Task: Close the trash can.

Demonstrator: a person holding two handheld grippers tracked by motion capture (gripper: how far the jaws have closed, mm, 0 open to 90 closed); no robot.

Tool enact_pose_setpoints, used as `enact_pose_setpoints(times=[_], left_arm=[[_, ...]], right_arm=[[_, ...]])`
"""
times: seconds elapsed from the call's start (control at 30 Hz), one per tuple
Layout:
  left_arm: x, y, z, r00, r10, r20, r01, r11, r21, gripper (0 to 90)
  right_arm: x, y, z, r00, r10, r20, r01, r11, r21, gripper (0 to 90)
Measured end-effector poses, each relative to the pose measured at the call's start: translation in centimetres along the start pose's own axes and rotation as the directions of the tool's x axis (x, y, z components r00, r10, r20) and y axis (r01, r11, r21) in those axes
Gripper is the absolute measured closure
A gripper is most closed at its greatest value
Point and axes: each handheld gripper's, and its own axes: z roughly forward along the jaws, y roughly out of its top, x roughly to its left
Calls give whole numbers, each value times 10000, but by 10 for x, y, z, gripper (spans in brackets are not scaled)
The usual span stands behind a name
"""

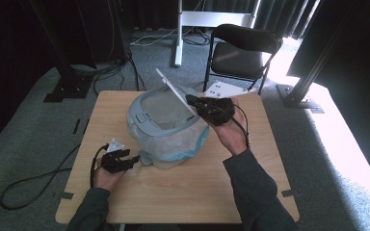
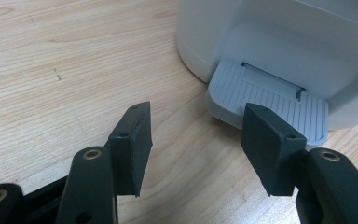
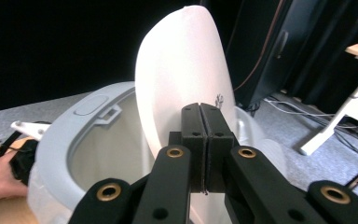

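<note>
Pedal bin (image 1: 166, 127), grey, plastic liner (image 1: 192, 144) bunched around body, stands mid-table (image 1: 183, 192), nearer far edge. White lid (image 1: 176, 91) raised, tilted up over bin's far-right rim. Right gripper (image 1: 192, 101) at lid's lower edge, jaws pressed together; whether lid edge pinched between them, cannot tell. Left gripper (image 1: 130, 161) near table's left-front, jaws spread, nothing between, just beside foot pedal (image 2: 270, 100) at bin's base.

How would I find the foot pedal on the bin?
Look at the wooden table, then the grey bin in its middle. Low at the bin's base, in front of the left gripper, sticks out the pedal: a flat grey flap, ridged where the walls are smooth.
</note>
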Motion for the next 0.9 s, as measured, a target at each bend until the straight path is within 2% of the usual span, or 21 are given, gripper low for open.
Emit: enact_pose_setpoints(times=[0.37,0.9], left_arm=[[0,0,0,10000,-4,6,4,10000,-6,434],[0,0,0,10000,14,15,-14,10000,4,434]], right_arm=[[15,-1,16,9983,-164,-558,176,9996,205,899],[39,-4,44,9908,-354,-1303,424,9978,517,900]])
